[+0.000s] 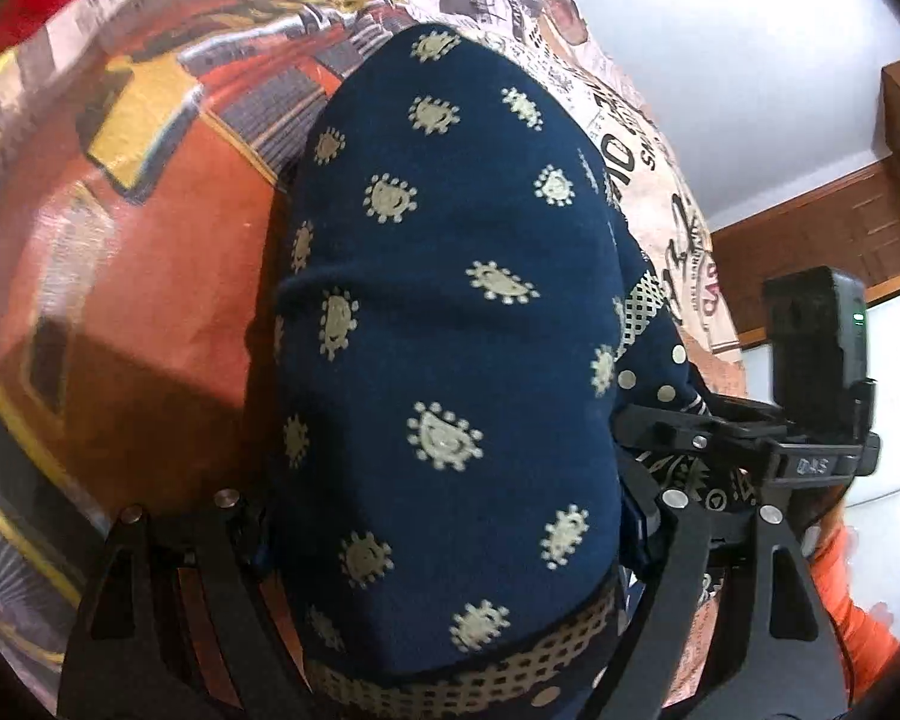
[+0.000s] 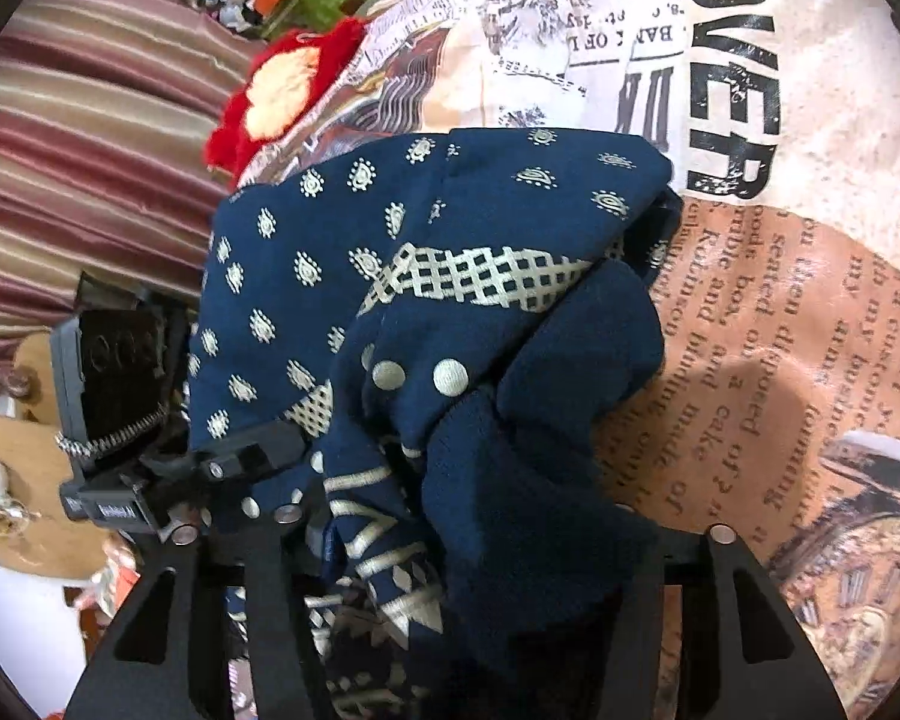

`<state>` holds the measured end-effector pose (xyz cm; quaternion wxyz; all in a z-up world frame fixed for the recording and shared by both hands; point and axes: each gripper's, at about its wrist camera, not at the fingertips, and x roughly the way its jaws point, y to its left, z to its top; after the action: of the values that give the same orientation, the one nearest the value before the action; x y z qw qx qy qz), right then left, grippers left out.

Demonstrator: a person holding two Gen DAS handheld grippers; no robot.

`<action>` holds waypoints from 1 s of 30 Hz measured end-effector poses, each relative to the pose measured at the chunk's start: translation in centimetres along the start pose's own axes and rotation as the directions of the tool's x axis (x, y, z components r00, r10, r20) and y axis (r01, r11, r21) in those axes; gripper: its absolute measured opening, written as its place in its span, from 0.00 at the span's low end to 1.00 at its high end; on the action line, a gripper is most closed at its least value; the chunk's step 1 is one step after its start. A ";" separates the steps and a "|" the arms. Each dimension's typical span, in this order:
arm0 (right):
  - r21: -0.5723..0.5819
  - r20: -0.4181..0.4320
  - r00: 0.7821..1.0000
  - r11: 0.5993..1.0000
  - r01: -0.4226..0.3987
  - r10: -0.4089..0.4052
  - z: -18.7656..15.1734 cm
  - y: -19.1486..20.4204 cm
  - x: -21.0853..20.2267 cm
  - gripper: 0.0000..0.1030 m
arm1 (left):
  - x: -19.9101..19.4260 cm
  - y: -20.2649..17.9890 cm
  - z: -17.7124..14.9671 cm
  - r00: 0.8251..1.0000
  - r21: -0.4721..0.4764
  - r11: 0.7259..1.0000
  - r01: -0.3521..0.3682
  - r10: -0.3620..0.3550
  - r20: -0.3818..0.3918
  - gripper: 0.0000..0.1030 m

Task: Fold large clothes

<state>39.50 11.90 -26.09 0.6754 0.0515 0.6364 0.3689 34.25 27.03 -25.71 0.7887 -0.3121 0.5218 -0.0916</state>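
Note:
A navy blue garment (image 1: 444,324) with cream sun-like motifs and a cream lattice band lies bunched on a newspaper-print cloth (image 1: 150,192). It fills the space between the jaws of my left gripper (image 1: 444,534), which is shut on it. In the right wrist view the same garment (image 2: 438,312) is crumpled, with a plain navy cuff at the front. My right gripper (image 2: 468,546) is shut on that bunched fabric. The other gripper's body shows at the side in each view (image 1: 816,372) (image 2: 120,396).
The printed cloth (image 2: 780,300) covers the surface under the garment. A red and cream knit piece (image 2: 270,96) lies at its far edge. Striped maroon fabric (image 2: 78,138) and cluttered items sit beyond. A white wall and wooden trim (image 1: 810,240) stand to the right.

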 end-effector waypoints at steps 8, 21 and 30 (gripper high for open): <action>-0.119 0.040 0.986 0.979 0.164 -0.160 -1.4 2.8 -3.1 0.65 | -4.3 -3.6 -0.5 0.960 0.130 0.961 -0.244 0.220 0.175 0.80; -0.288 0.022 0.947 0.905 0.312 -0.319 -6.4 3.9 -2.1 0.88 | -2.5 -5.6 -8.6 0.924 0.308 0.871 -0.382 0.353 0.147 0.83; -0.274 0.022 0.961 0.923 0.270 -0.275 -7.8 1.5 -6.4 0.92 | -7.1 -6.1 -9.3 0.870 0.327 0.810 -0.487 0.416 0.266 0.85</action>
<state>32.32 6.27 -21.46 0.7155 -0.1344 0.5858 0.3563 24.05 21.86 -19.06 0.8772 -0.0253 0.4786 0.0279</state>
